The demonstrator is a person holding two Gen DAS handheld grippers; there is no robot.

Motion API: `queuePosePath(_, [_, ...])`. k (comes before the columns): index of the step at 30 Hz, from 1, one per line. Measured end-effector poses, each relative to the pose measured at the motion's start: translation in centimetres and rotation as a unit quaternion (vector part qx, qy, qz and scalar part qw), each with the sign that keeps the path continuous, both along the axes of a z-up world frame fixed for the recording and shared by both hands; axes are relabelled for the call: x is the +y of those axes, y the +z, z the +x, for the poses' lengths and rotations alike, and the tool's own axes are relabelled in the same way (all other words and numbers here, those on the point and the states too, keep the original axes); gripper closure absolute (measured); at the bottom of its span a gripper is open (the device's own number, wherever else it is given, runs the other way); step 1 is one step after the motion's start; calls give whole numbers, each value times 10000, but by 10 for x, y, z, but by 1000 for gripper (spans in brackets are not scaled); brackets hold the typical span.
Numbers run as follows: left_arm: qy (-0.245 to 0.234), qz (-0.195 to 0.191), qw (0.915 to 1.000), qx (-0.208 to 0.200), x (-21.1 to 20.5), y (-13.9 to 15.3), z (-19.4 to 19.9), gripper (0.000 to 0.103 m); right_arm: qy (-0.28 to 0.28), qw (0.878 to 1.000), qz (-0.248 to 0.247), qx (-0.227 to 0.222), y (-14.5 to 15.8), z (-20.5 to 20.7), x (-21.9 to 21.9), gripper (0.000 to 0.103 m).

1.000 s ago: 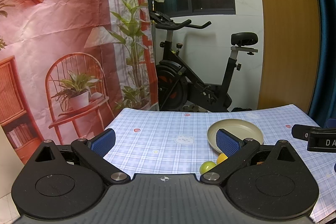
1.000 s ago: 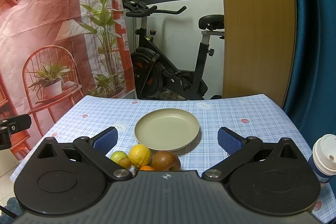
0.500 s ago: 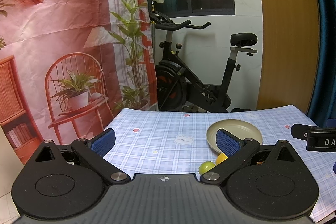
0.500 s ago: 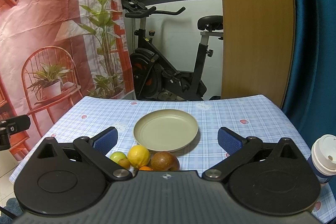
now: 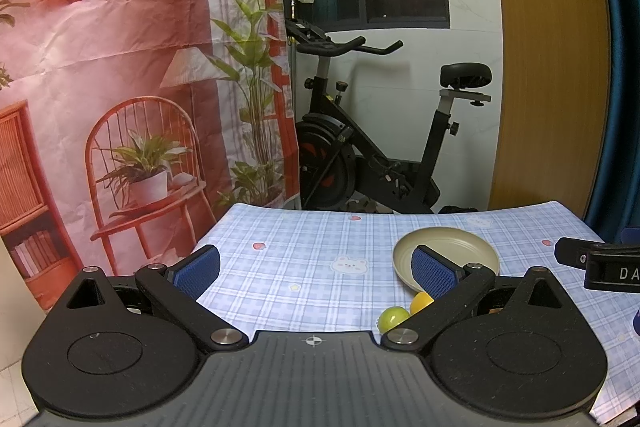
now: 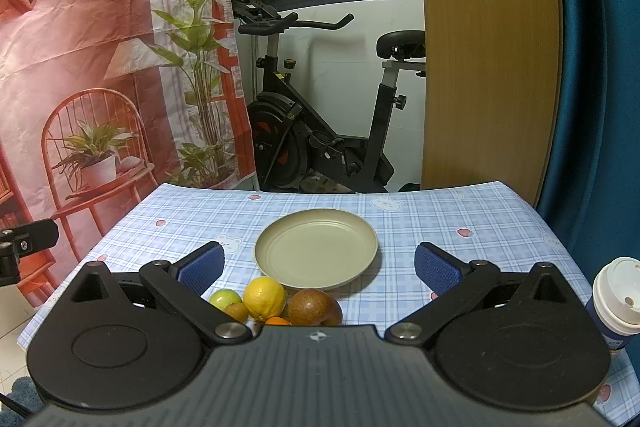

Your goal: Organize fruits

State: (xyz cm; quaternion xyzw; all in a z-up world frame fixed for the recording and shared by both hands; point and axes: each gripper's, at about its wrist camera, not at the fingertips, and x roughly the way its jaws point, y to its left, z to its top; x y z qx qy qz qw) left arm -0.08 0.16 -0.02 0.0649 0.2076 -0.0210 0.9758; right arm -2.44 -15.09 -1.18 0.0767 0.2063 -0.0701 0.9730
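Both grippers hover above the near edge of the table covered in a blue-and-white checked cloth (image 6: 440, 219), nothing grasped. Right gripper (image 6: 318, 263): jaws spread wide, empty, aimed over the fruit cluster and the plate. Left gripper (image 5: 316, 267): jaws likewise spread and empty, off to the left of the fruit. Fruit lies in a tight group on the cloth just in front of the round beige shallow plate (image 6: 316, 247): a yellow lemon (image 6: 264, 297), a small green round fruit (image 6: 225, 299), a small brownish fruit (image 6: 238, 311) touching both, a reddish-brown apple-like fruit (image 6: 314, 307), and an orange fruit (image 6: 277, 321) mostly hidden by the gripper body. Plate holds nothing. Judgement: first pick not yet begun. The lemon or the reddish-brown fruit looks the easiest start, being outermost toward the plate; lower the right gripper straight down with a pad on either side, avoiding neighbours, since round fruit will likely roll if nudged. Close gently. A white-lidded paper cup with blue sleeve (image 6: 618, 297) stands at far right, lid on, contents not visible; keep clear of it.
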Motion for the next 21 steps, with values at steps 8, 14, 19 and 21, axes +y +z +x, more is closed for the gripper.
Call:
queuePosePath(8, [44,6,10000,25,0,0,0,0,4,10000,-9,-5,1,0,0,0])
queuePosePath(14, [119,184,9997,-73,-5,-1,-1,0,-65,9999,-78,-10,1,0,-2,0])
queuePosePath(19, [39,58,10000,53,0,-5,6,0,-17,9998,-193,-90,-5,1,-1,0])
queuePosePath(21, [40,26,10000,61,3,-7,10,1,42,9998,-114,-126,-9,1,-5,0])
